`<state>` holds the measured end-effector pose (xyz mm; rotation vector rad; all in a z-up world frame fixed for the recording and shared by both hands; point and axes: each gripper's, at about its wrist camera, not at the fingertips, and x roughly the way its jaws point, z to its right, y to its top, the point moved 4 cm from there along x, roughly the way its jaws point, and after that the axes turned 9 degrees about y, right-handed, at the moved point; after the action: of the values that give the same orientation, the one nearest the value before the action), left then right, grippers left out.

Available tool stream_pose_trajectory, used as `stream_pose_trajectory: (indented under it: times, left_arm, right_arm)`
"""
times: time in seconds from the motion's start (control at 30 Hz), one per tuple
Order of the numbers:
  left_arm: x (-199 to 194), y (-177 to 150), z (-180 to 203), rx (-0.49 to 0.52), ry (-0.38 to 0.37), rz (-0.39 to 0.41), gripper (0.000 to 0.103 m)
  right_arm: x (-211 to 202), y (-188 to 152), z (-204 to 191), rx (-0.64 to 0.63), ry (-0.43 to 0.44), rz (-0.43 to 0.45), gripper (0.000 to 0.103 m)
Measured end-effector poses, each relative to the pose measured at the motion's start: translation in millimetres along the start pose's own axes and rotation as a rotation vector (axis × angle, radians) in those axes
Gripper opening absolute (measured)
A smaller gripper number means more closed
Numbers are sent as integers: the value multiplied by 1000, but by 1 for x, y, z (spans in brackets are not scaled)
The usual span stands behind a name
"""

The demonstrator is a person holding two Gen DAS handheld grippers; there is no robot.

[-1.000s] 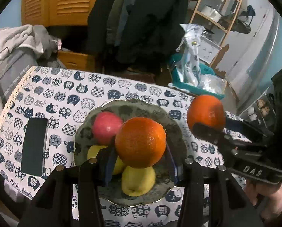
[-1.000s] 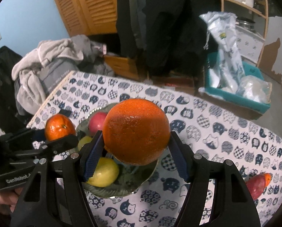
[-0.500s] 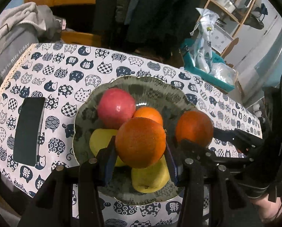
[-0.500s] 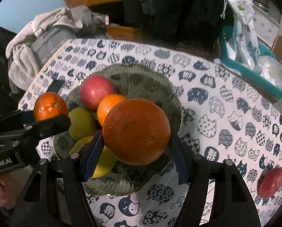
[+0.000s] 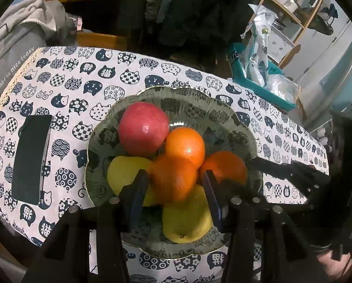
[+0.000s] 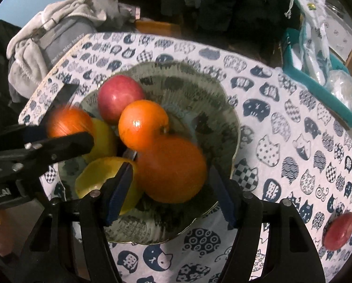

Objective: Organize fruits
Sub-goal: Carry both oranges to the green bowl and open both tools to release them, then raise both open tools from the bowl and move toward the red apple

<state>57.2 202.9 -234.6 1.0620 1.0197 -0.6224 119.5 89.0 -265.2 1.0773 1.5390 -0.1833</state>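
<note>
Step in hand: both oranges lowered into the bowl (image 5: pixel 244 127), release not yet made.
Left claw (image 5: pixel 173 184): clenched on the smaller orange (image 5: pixel 173 179), blue pads tight on both flanks.
Right claw (image 6: pixel 169 172): grasping the large orange (image 6: pixel 171 169); pads close on either side, no clear gap seen, some blur.
Left fruit position: low in the bowl, against the loose orange (image 5: pixel 185 142) and above the yellow fruit (image 5: pixel 186 221).
Right fruit position: at the bowl's right side, touching the loose orange; whether it rests on the floor of the bowl cannot be told.
Other contents: red apple (image 5: pixel 143 127) at the far side, second yellow fruit (image 5: pixel 126 172) on the left.
Left out: one red fruit (image 6: pixel 340 231) on the counter (image 6: pixel 294 153), well apart from the bowl.
Technique (judgement): settle each orange into a hollow between neighbours before parting the pads; open slowly, one claw at a time.
Risk (judgement): pile is crowded; a dropped orange may roll over the low rim.
Withdrawal: lift straight out, clear of the claw opposite.
</note>
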Motion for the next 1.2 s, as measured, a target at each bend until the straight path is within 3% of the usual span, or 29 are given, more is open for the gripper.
stream_pose_trajectory:
  times: [0.27, 0.4, 0.77, 1.2]
  left_arm:
    - [-2, -1, 7, 11, -12, -11, 56]
    - [-10, 0, 12, 17, -13, 6, 63]
    - [-37, 5, 29, 36, -29, 60, 69]
    - [-74, 11, 78, 126, -65, 143, 82]
  right_arm:
    - [-29, 7, 12, 47, -38, 53, 70]
    - [-49, 12, 14, 50, -68, 104, 70]
    - [-105, 21, 13, 38, -122, 230, 71]
    - [-179, 14, 22, 45, -210, 379, 82]
